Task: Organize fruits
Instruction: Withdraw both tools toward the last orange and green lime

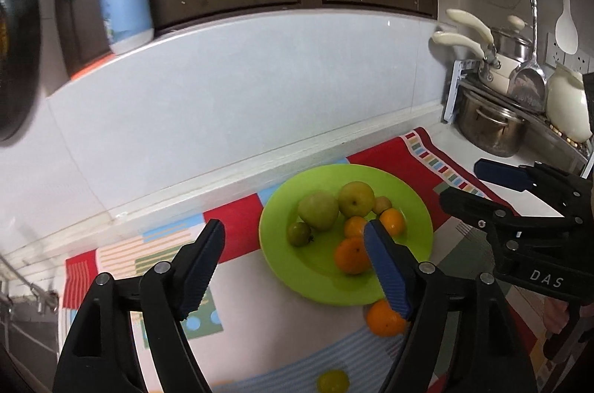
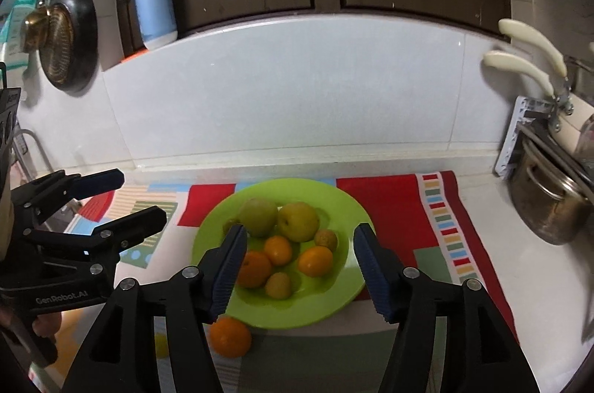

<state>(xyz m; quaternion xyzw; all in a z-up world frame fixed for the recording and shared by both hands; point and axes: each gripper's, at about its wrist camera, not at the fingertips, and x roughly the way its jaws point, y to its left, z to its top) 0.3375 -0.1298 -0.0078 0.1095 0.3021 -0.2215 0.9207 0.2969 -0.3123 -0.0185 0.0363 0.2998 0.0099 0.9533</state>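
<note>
Patterned cloth (image 2: 401, 207) covers the counter; green plate (image 2: 345, 207) sits on it near the wall, centre of the right wrist view.

On the plate, right wrist view: two big yellow-green fruits side by side at 12 o'clock of the pile, left one (image 2: 258, 216), right one (image 2: 299, 221). Three oranges below them: (image 2: 254, 268) at 9, (image 2: 278, 250) centre, (image 2: 315, 260) at 3. Small brownish fruit (image 2: 326, 239) at 2, small yellow-green one (image 2: 278, 285) at 6. The left wrist view also shows a small dark green fruit (image 1: 299, 234) at the pile's 9 o'clock.

Off the plate: loose orange (image 2: 230, 336) on the cloth, just beside the plate rim at 7 o'clock. Small yellow fruit (image 1: 333, 382) further out toward the near edge, cut off by the bottom of the frame.

Both tools released, jaws spread, nothing held. Right gripper (image 2: 300, 270) hangs over the plate's near half. Left gripper (image 1: 293, 270) is at the plate's 9 o'clock side.

Judgement: two strays left to plate.

Risks:
- Loose orange is round on soft cloth; an off-centre pinch squirts it toward the counter edge.
- It touches or nearly touches the rim, so a finger coming in from the 1 o'clock side can hit the plate and shove the pile.
- Pile is crowded; dropping onto it instead of the bare 4 o'clock patch could roll fruit off.
- Grippers are close together, collision possible if both go for the same orange.
</note>
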